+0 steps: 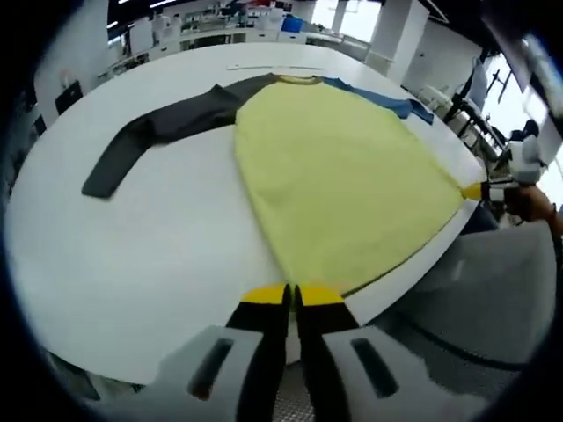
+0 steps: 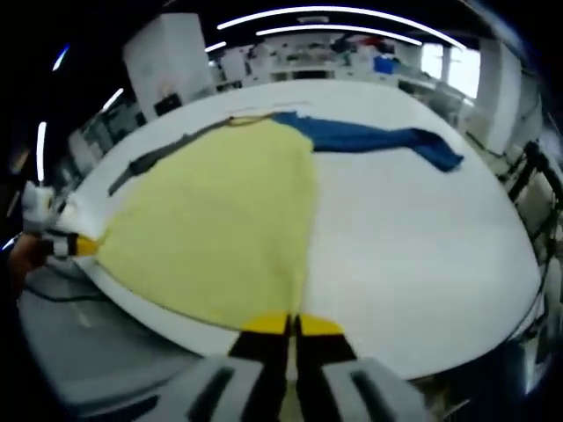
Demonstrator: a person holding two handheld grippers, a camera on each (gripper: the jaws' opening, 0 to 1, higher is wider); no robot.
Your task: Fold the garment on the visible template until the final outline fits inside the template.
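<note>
- Garment (image 1: 339, 180), a yellow shirt with one dark grey sleeve (image 1: 158, 132) and one blue sleeve (image 2: 378, 139), lies spread flat on the white table (image 1: 149, 255), filling the centre of the left gripper view and the centre-left of the right gripper view.
- Left gripper (image 1: 292, 294), at bottom centre, has its jaws pressed together on the hem corner.
- Right gripper (image 2: 290, 325), at bottom centre, pinches the opposite hem corner, jaws closed.

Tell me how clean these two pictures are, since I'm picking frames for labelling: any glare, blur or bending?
Left gripper view: fisheye bends the table edge into a curve; windows at upper right blow out white; the right gripper there is blurred; the shirt reads sharp. Right gripper view: same bending; ceiling light strips streak into arcs; the left gripper at the left edge is soft; the blue sleeve is clear.
</note>
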